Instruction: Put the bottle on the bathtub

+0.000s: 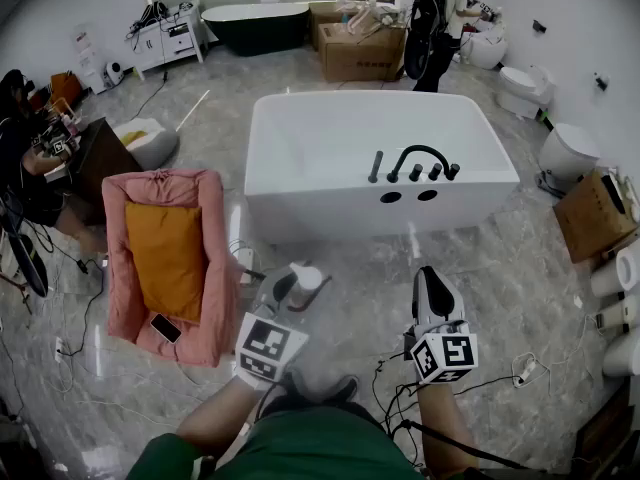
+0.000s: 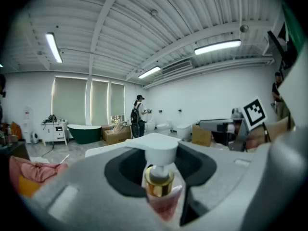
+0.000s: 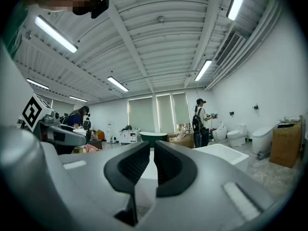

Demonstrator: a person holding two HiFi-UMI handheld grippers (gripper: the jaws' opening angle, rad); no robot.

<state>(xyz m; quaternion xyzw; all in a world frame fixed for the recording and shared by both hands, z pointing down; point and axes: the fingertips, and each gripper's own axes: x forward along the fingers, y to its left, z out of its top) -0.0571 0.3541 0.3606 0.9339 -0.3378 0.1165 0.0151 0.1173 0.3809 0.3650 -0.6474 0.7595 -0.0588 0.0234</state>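
Your left tongs (image 1: 285,290) are clamped on the pink pump bottle with a white pump head and gold collar (image 1: 304,282). The left gripper view shows the bottle upright between the dark pads, its neck pinched. It is held above the grey marble floor (image 1: 520,278), just short of the near wall of the white rectangular bathtub (image 1: 268,158), and it does not touch the tub. Your right tongs (image 1: 432,280) are drawn together with only a sliver between the pads and carry nothing; they are level and point toward the same tub. On the tub's near rim stands a black faucet set with an arched spout and several knobs (image 1: 415,162), to the right of the line from the bottle to the rim; the rim to the left of the faucet is bare. A pink armchair (image 1: 205,268) stands just left of the left tongs, with an orange cushion (image 1: 165,253) and a dark phone (image 1: 165,328) on it. Black and white cables (image 1: 392,398) trail over the floor near your feet. A brown cardboard box (image 1: 590,213) sits right of the tub. Farther back are a dark green bathtub (image 1: 255,23), a larger cardboard carton (image 1: 362,53), white toilets (image 1: 525,88) and a person with a black backpack (image 1: 435,28), all well apart from you.
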